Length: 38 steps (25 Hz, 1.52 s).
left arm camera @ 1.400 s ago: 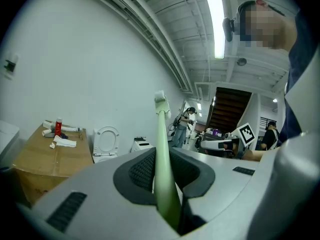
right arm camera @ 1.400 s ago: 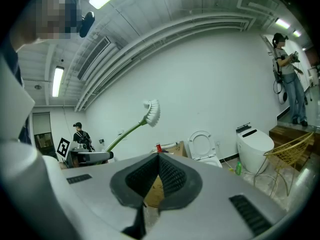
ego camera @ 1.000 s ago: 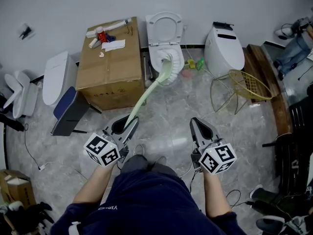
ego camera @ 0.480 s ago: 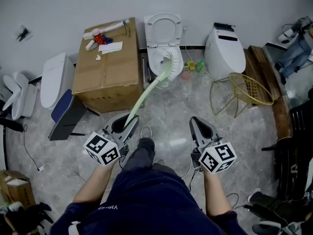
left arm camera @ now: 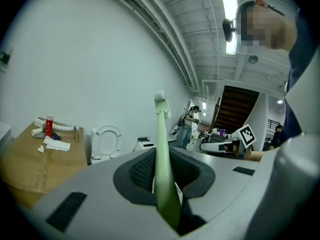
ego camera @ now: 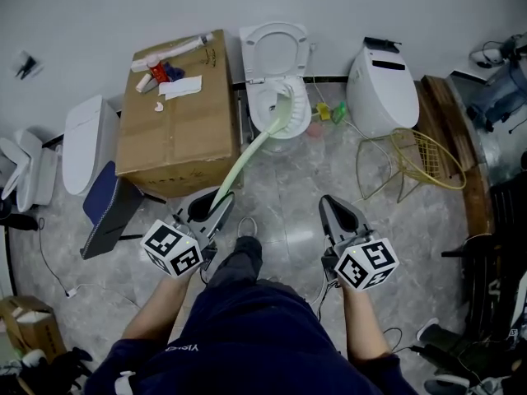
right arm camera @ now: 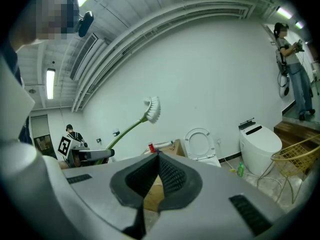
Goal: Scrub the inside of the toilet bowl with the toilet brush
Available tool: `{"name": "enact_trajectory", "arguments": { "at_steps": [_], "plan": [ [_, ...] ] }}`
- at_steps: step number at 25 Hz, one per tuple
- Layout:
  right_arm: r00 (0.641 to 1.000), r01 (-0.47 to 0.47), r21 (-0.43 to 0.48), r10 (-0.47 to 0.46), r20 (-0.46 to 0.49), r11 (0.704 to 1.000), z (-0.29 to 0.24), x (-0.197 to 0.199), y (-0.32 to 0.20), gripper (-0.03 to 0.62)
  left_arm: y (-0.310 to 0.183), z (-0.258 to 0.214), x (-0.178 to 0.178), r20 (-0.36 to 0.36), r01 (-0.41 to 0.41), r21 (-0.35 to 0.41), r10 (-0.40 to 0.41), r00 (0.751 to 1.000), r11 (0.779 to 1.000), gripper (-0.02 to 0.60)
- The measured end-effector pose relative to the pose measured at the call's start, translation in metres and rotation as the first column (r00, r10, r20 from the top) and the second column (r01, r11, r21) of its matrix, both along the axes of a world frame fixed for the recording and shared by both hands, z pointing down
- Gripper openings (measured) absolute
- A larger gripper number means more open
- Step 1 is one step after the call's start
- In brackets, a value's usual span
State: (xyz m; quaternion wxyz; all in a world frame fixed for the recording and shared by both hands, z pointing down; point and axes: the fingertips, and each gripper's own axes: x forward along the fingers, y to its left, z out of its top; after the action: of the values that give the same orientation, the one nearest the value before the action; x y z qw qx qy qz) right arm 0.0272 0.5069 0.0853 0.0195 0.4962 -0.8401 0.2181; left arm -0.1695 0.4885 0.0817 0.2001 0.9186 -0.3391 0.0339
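Observation:
A white toilet (ego camera: pixel 278 109) with its lid up stands against the back wall, also small in the left gripper view (left arm camera: pixel 106 143) and the right gripper view (right arm camera: pixel 201 145). My left gripper (ego camera: pixel 221 206) is shut on the pale green handle of the toilet brush (ego camera: pixel 247 155), which runs up between the jaws (left arm camera: pixel 162 159). The white brush head (right arm camera: pixel 152 109) is held up in the air; in the head view it lines up over the bowl (ego camera: pixel 284 99). My right gripper (ego camera: pixel 331 208) is shut with nothing in it (right arm camera: pixel 159 176).
A cardboard box (ego camera: pixel 177 118) with tubes and a red bottle on it stands left of the toilet. Right of it are a second white toilet (ego camera: pixel 379 81), a green bottle (ego camera: pixel 336 109) and a gold wire basket (ego camera: pixel 420 159). White toilet parts (ego camera: pixel 81 142) lie at left.
The person has stepped forward, one foot now out in front, so the box and toilet have shifted slightly in view. Both grippers keep their pose, the left still holding the brush.

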Motion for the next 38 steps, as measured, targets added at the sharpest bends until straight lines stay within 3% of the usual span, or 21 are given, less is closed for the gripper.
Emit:
{"name": "enact_trajectory", "arguments": {
  "at_steps": [23, 38],
  "plan": [
    [0.999, -0.035, -0.042, 0.034, -0.035, 0.998, 0.009, -0.057, -0.208, 0.003, -0.214, 0.018, -0.056, -0.01, -0.044, -0.035, 0.044, 0.999, 0.998, 0.084],
    [0.999, -0.035, -0.058, 0.033, -0.039, 0.998, 0.018, -0.062, -0.274, 0.003, -0.277, 0.027, -0.059, -0.009, -0.038, -0.044, 0.037, 0.999, 0.998, 0.084]
  ]
}}
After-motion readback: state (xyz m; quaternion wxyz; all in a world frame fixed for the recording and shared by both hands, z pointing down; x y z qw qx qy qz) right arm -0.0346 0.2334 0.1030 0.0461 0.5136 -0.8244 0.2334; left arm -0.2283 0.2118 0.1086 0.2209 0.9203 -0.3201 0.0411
